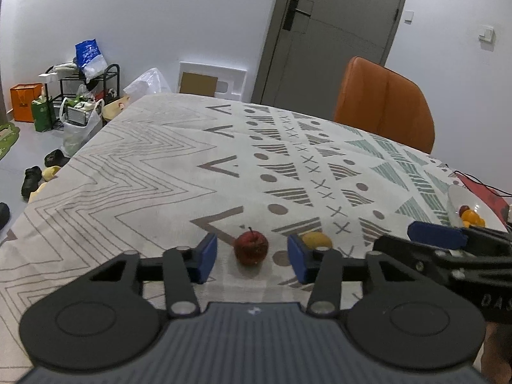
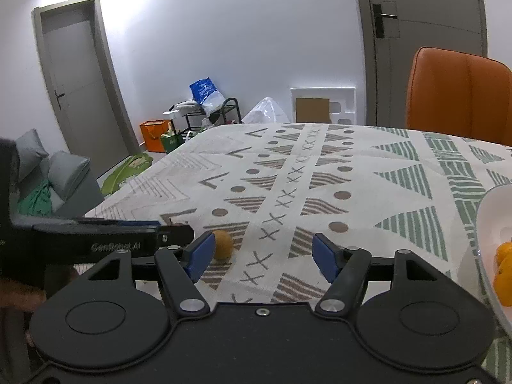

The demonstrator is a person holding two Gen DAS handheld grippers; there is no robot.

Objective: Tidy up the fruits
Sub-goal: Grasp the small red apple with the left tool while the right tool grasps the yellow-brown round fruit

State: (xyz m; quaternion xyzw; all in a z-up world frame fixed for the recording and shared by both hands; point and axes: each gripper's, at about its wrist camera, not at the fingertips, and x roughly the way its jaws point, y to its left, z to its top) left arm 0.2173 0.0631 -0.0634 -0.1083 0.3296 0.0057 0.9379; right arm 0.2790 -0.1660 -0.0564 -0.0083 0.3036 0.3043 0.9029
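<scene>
Hovering low over a patterned tablecloth (image 1: 153, 160), the left gripper (image 1: 252, 257) stands with its two blue pads spread wide and nothing between them, framing one red apple (image 1: 251, 247) that sits on the cloth just ahead at 12 o'clock. The apple stands upright, its stem pointing up and tilted slightly to 11 o'clock. One round yellow-brown fruit (image 1: 317, 240) lies just behind the right-hand pad at 1 o'clock, apart from the apple; being round, it shows no long axis. A white bowl (image 1: 454, 198) at 3 o'clock near the table's right edge holds several oranges (image 1: 471, 216) and one dark fruit; their exact count cannot be told. The right gripper (image 2: 265, 257) is likewise spread wide and empty over bare cloth, with the yellow-brown fruit (image 2: 222, 244) beside its left pad at 11 o'clock and the bowl (image 2: 489, 211) at 3 o'clock. One orange chair (image 1: 382, 102) stands at the far edge. Open cloth stretches from both grippers toward the far and left edges.
</scene>
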